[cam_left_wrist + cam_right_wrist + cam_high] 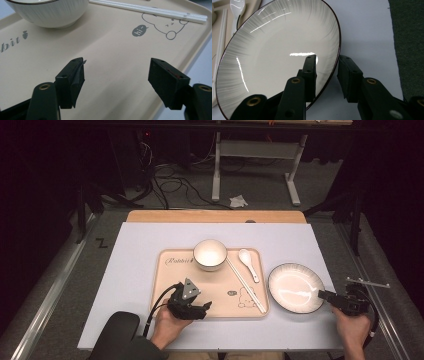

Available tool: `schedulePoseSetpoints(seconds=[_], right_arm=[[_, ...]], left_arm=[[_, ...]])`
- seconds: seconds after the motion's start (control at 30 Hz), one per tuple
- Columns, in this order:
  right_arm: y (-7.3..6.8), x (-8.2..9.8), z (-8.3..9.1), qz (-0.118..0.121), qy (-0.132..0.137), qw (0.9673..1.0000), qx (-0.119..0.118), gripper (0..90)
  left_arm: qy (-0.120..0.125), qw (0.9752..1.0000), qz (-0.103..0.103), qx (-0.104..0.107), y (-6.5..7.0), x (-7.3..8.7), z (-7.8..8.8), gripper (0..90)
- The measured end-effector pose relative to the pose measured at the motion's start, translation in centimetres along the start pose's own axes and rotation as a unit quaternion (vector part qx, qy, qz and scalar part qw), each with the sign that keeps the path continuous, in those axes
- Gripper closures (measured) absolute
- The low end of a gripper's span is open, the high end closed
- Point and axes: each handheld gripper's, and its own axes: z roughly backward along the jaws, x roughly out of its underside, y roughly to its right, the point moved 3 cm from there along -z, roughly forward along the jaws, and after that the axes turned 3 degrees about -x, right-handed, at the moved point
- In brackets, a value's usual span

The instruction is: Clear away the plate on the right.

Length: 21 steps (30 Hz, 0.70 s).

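A white plate with a dark rim (295, 287) (274, 57) lies on the table just right of a beige tray (175, 275). My right gripper (324, 295) (327, 65) is at the plate's right edge. One jaw is over the plate's inside and the other outside it, with the rim between them and a gap still showing, so it is open. My left gripper (202, 307) (116, 72) hovers wide open over the tray's near part (107, 50), with nothing between its jaws.
On the tray stand a white bowl (210, 254) (50, 12), a white spoon (248, 262) (237, 7) and white chopsticks (245, 282) (150, 11). The table's right edge is close behind my right hand. A table frame and cables sit on the floor beyond.
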Motion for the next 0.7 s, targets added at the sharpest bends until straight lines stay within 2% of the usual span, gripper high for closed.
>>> schedulePoseSetpoints(seconds=[0.17,0.4,0.53,0.7], right_arm=[[0.2,-0.2,-0.4,-0.005,-0.013,0.9999,-0.006,70.3],[0.5,-0.6,-1.0,-0.016,-0.014,0.9996,-0.017,71.4],[0.7,-0.8,-1.2,-0.022,-0.024,0.9993,-0.021,72.1],[0.8,-1.2,-1.8,-0.022,-0.026,0.999,-0.03,72.8]], left_arm=[[-0.001,1.0,0.001,-0.001,0.0,0.2,0.1,29.6],[-0.002,1.0,0.003,-0.008,0.0,0.4,0.4,29.5],[-0.001,0.9999,0.008,-0.012,-0.2,0.6,0.6,29.5],[-0.005,0.9998,0.011,-0.014,-0.2,0.8,0.6,29.5]])
